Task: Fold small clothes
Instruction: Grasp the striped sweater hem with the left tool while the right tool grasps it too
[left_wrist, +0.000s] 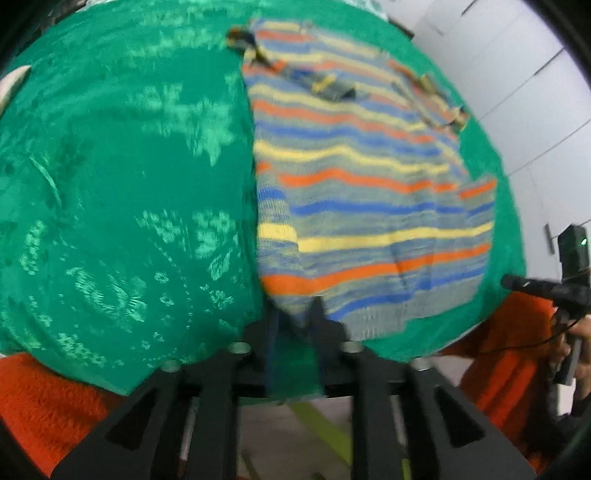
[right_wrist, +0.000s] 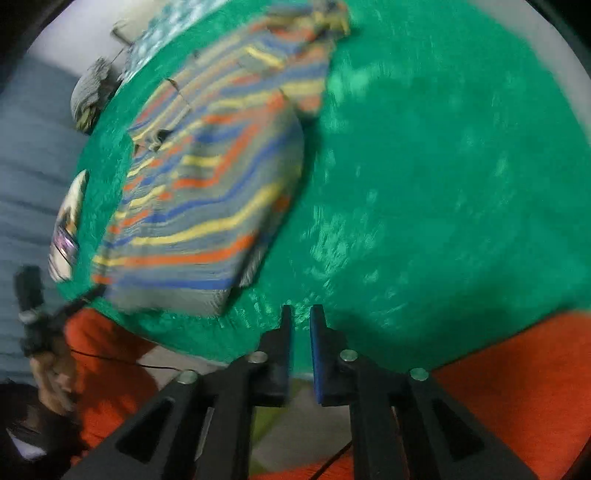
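Note:
A small knit sweater (left_wrist: 365, 184) striped orange, blue, yellow and grey lies partly folded on a green patterned cloth (left_wrist: 122, 177). My left gripper (left_wrist: 295, 306) sits at the sweater's near hem; its jaws stand a little apart and the hem edge lies at the tips, the grip itself blurred. In the right wrist view the sweater (right_wrist: 207, 192) lies to the upper left. My right gripper (right_wrist: 300, 314) is narrowly open and empty over bare green cloth (right_wrist: 443, 184), to the right of the sweater's corner. The left gripper (right_wrist: 85, 297) shows at the sweater's near left corner.
An orange fuzzy surface (left_wrist: 40, 402) lies under the green cloth along the near edge, also in the right wrist view (right_wrist: 517, 398). A white panelled wall (left_wrist: 524, 85) is at the right. Small objects (right_wrist: 88, 96) sit off the cloth's far left edge.

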